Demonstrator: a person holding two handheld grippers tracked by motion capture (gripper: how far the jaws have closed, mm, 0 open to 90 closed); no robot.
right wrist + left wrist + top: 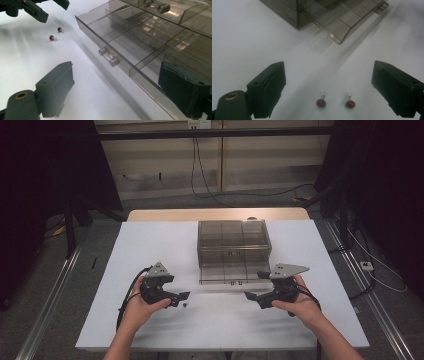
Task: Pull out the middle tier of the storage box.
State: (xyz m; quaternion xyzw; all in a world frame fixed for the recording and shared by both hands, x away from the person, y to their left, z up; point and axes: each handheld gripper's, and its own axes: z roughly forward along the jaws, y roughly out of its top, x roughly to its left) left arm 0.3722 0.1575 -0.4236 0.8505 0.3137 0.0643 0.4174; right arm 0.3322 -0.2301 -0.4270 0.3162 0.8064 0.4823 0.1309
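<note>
Two small dark red bead earrings (321,102) (350,103) lie on the white table just ahead of my left gripper (329,75), whose jaws stand wide open on either side of them, not touching. In the high view the earrings (186,304) are a speck by the left gripper (181,299). A smoky clear drawer box (234,240) sits mid-table with its bottom drawer (227,274) pulled out. My right gripper (254,299) is open too, its jaws (117,75) near the drawer's front and its clear handle (108,57). The earrings (51,37) also show far off there.
The drawer (130,42) is split into several empty compartments. The white table (150,245) has bare room left and right of the box; its front edge is close under the person's forearms. A dark floor with cables lies beyond.
</note>
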